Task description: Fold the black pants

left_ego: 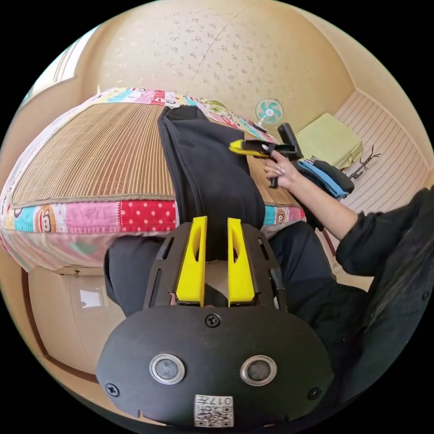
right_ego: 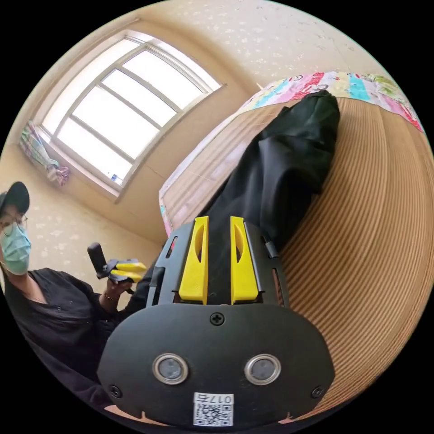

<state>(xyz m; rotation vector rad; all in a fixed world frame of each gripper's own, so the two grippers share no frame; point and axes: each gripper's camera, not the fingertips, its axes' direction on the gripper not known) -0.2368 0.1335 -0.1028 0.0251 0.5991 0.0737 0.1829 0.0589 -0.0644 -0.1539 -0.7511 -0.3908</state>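
Observation:
The black pants (left_ego: 208,167) lie lengthwise on a woven mat (left_ego: 90,149) on a bed, and one end hangs over the near edge. My left gripper (left_ego: 217,221) is at that hanging end, its yellow jaws closed on the cloth. My right gripper (left_ego: 239,147) grips the pants' right edge further up the bed, held by a hand. In the right gripper view the pants (right_ego: 289,162) run away across the mat (right_ego: 370,235), and black cloth sits pinched between the right gripper's (right_ego: 219,221) jaws. The left gripper (right_ego: 131,267) shows at the lower left.
A patchwork sheet (left_ego: 135,214) covers the bed's side. Beyond the bed stand a small fan (left_ego: 269,111), a pile of blue and black clothes (left_ego: 325,176) and a yellow-green cover (left_ego: 330,140). A person in black (right_ego: 40,289) stands below a window (right_ego: 122,113).

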